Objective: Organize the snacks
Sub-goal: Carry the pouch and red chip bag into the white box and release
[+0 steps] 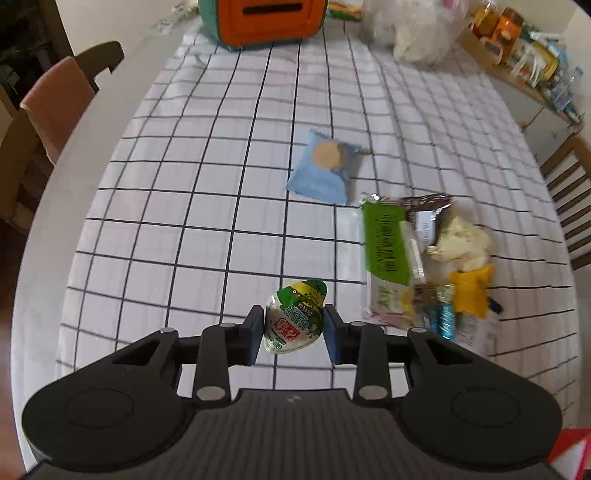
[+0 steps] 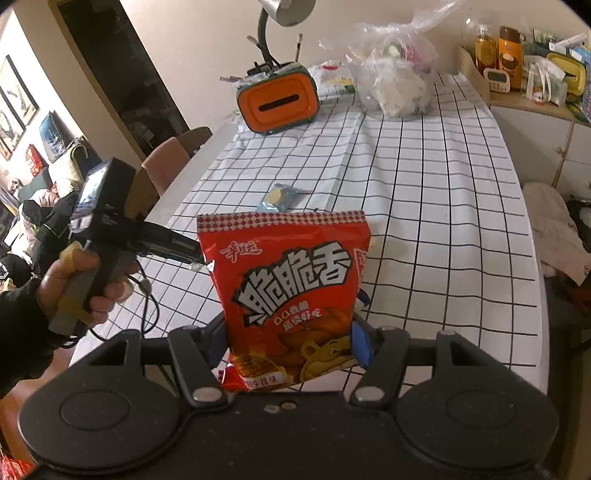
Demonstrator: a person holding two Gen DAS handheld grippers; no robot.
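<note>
My left gripper (image 1: 294, 328) is shut on a small jelly cup (image 1: 295, 317) with a green and white lid, held above the checked tablecloth (image 1: 207, 206). A light blue biscuit packet (image 1: 323, 166) lies further out on the cloth. To the right sits a pile of snacks (image 1: 424, 266): a green bar, a brown wrapper, yellow and white packets. My right gripper (image 2: 288, 339) is shut on a red crisp bag (image 2: 288, 288), held upright above the table. In the right wrist view the left gripper's body (image 2: 110, 221) and the hand holding it (image 2: 74, 280) show at the left; the bag hides its fingers.
An orange and teal box (image 1: 266, 18) stands at the far end of the table, beside a clear plastic bag (image 1: 413, 26) of white items. A chair (image 1: 59, 107) stands at the left edge. A shelf with bottles (image 2: 517, 62) lines the right wall.
</note>
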